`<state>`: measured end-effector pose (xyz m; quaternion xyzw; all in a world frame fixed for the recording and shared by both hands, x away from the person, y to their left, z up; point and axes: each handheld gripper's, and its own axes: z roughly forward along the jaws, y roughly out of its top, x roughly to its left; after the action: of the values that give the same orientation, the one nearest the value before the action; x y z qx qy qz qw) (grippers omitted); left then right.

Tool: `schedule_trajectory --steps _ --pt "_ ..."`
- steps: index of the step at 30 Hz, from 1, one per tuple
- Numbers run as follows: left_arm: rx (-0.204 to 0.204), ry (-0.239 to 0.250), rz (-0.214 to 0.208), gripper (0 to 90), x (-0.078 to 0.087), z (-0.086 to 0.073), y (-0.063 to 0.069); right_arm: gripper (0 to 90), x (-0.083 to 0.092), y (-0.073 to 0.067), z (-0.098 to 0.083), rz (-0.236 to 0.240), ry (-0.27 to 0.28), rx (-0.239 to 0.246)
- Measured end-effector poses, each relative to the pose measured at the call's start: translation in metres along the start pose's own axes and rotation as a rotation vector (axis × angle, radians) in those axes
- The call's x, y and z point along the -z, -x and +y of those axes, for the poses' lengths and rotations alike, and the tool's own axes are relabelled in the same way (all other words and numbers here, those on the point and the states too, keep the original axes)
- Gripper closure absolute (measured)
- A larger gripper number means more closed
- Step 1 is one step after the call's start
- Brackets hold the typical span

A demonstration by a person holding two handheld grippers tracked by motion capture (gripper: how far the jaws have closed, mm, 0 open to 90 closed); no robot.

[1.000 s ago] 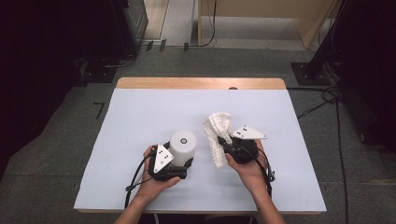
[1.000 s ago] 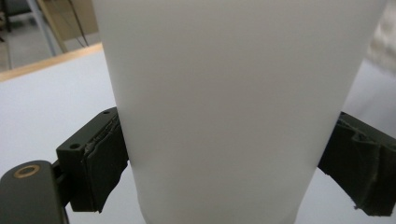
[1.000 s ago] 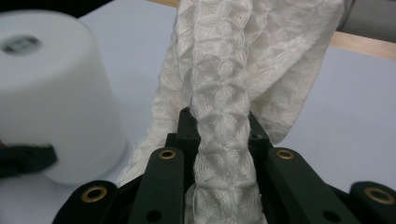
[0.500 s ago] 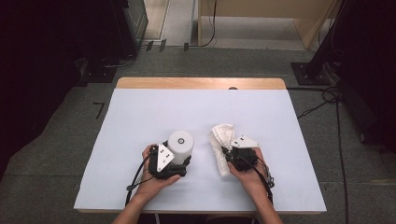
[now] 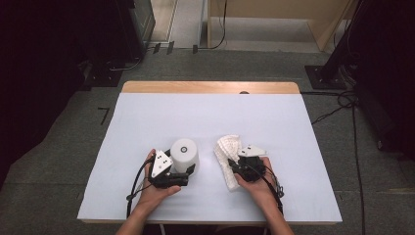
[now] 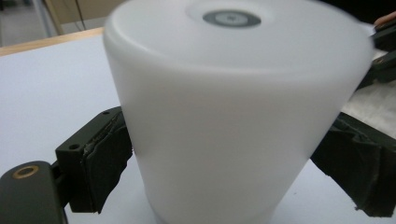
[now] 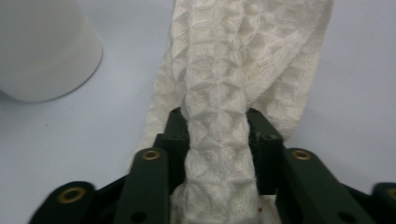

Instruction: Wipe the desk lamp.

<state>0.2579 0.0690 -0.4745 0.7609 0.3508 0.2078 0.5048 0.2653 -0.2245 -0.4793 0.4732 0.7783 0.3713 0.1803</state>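
Your left gripper (image 5: 185,172) clasps the white cup (image 5: 184,154), which stands upside down on the table (image 5: 147,117), near its front edge and left of centre. In the left gripper view both pads (image 6: 100,154) press the cup's (image 6: 229,116) sides low down, one on each side. A grey ring (image 6: 231,18) marks the middle of the cup's upturned base; you can read no brand, label or writing on it.

Your right gripper (image 5: 235,169) lies just right of the cup, over the cloth (image 5: 228,156). The cloth is a white waffle weave, bunched into a long strip that runs from the table's front edge away from you, close beside the cup but apart from it. In the right gripper view a fold of the cloth (image 7: 219,135) sits between the narrow-set jaws, which have just been opening; you cannot tell whether the pads (image 7: 175,135) press it. The cloth bears no tag or lettering that you can read.

The grey plates (image 5: 159,163) atop both grippers are blank, and the table's white cover carries no markings.
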Motion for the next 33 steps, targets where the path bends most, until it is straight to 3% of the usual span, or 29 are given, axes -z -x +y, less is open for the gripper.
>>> schedule_trajectory --steps 1,2,4,5,6,7,9,10,11,12,13,15,17,20,21,22,24,25,26,27,28,33 --pt "0.000 0.000 0.000 8.1 0.000 0.000 0.000 62.8 0.000 0.000 0.000 0.000 0.000 0.000" --pt "0.019 0.012 -0.019 7.8 0.001 0.001 -0.002 53.5 0.000 -0.001 0.001 -0.015 0.005 -0.018" --pt "0.064 0.039 -0.059 6.2 0.003 0.004 -0.007 48.1 -0.005 -0.003 0.001 -0.032 -0.022 -0.022" --pt "0.064 0.039 -0.059 4.8 0.003 0.004 -0.007 48.1 -0.005 -0.003 0.001 -0.032 -0.022 -0.022" --pt "0.067 0.040 -0.068 4.6 0.002 0.005 -0.009 52.0 -0.012 -0.005 -0.001 -0.037 -0.064 -0.018" --pt "0.067 0.040 -0.068 4.6 0.002 0.005 -0.009 52.0 -0.012 -0.005 -0.001 -0.037 -0.064 -0.018" --pt "0.054 0.029 -0.068 4.7 0.000 0.005 -0.009 67.8 -0.014 -0.008 -0.001 -0.054 -0.053 -0.007" --pt "0.040 0.019 -0.065 6.4 -0.002 0.005 -0.008 75.7 -0.013 -0.011 0.000 -0.034 -0.040 0.006" --pt "0.040 0.019 -0.065 6.7 -0.002 0.005 -0.008 75.7 -0.013 -0.011 0.000 -0.034 -0.040 0.006" --pt "0.015 0.022 -0.057 7.3 -0.002 0.006 -0.007 77.1 -0.012 -0.021 0.001 -0.008 -0.014 0.034" --pt "0.015 0.022 -0.057 8.0 -0.002 0.006 -0.007 77.1 -0.012 -0.021 0.001 -0.008 -0.014 0.034" --pt "0.017 0.037 -0.046 8.7 0.000 0.008 -0.008 77.2 -0.013 -0.034 0.004 0.034 0.004 0.061" --pt "0.046 0.045 -0.084 8.9 0.001 0.008 -0.009 77.2 -0.015 -0.049 0.006 0.066 0.019 0.070" --pt "0.018 0.043 -0.091 9.0 0.001 0.008 -0.004 77.5 -0.016 -0.064 0.011 0.115 0.062 0.070" --pt "0.002 0.043 -0.083 9.0 0.000 0.008 -0.002 77.6 -0.014 -0.065 0.013 0.136 0.079 0.064" --pt "-0.010 0.042 -0.078 9.0 0.000 0.008 0.001 77.8 -0.005 -0.067 0.017 0.169 0.137 0.054" --pt "-0.006 0.041 -0.092 9.0 -0.001 0.008 0.003 77.8 0.008 -0.065 0.022 0.178 0.199 0.054" --pt "-0.006 0.041 -0.092 9.1 -0.001 0.008 0.003 77.8 0.008 -0.065 0.022 0.178 0.199 0.054" --pt "-0.006 0.044 -0.096 9.0 -0.002 0.008 0.005 77.8 0.020 -0.063 0.027 0.190 0.270 0.059" --pt "-0.006 0.044 -0.096 9.1 -0.002 0.008 0.005 77.8 0.020 -0.063 0.027 0.190 0.270 0.059" --pt "-0.010 0.047 -0.094 9.1 -0.002 0.009 0.007 77.8 0.029 -0.064 0.029 0.180 0.310 0.085" --pt "-0.010 0.080 -0.065 9.2 0.002 0.014 0.006 77.6 0.022 -0.066 0.024 0.177 0.260 0.083"
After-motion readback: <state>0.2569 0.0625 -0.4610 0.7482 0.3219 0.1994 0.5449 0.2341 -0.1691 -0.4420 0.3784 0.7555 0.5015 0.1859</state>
